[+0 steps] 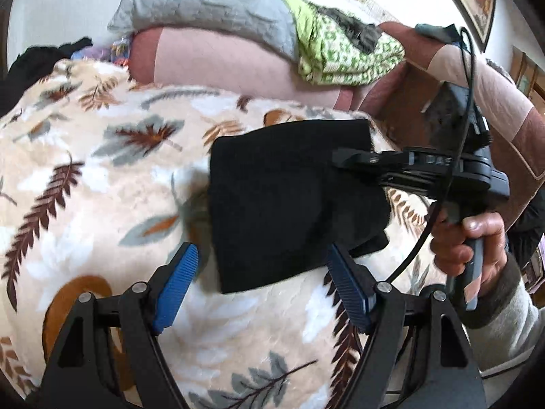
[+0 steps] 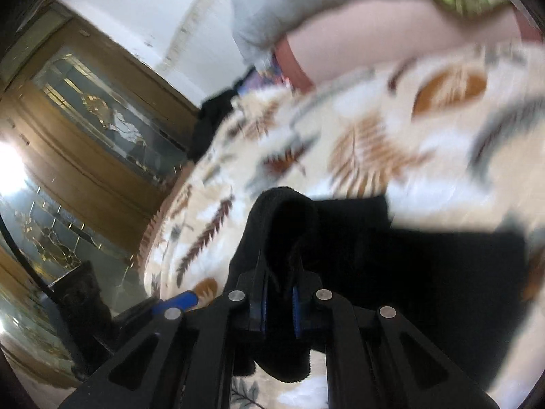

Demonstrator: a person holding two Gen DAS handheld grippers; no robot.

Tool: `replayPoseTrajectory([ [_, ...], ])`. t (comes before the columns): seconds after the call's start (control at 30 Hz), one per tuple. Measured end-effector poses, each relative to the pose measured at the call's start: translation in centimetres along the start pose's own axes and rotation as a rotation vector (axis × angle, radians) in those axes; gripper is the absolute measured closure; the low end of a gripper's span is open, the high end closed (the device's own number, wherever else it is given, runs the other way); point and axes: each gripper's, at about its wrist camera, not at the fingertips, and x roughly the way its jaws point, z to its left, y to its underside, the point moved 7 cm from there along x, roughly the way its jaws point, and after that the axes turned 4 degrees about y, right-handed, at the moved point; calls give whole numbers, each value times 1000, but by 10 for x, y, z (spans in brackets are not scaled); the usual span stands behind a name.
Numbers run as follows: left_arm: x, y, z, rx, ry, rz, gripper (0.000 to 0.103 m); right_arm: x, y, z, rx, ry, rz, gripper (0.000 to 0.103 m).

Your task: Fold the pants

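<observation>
The black pants [image 1: 289, 201] lie folded into a compact bundle on a leaf-patterned blanket [image 1: 102, 177]. My left gripper [image 1: 264, 272] stands open just in front of the bundle's near edge, its blue pads [image 1: 177, 283] on either side and nothing pinched. The right gripper [image 1: 344, 156] comes in from the right, held by a hand [image 1: 477, 248], and is shut on the bundle's right edge. In the right wrist view the black fabric [image 2: 289, 225] rises in a hump between the closed blue pads [image 2: 262, 310] of the right gripper [image 2: 279, 300], and the rest trails to the right.
A grey pillow [image 1: 204, 3] and a green patterned cloth [image 1: 340, 47] lie on a pink cushion [image 1: 221, 64] at the back. Dark clothing [image 1: 37, 61] sits at the far left. A wooden cabinet with glass doors [image 2: 85, 136] stands beside the bed.
</observation>
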Motion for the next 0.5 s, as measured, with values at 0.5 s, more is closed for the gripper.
replayPoseTrajectory([
  [0.5, 58, -5, -29, 78, -34, 92, 25, -16, 23, -128, 127, 392, 27, 75],
])
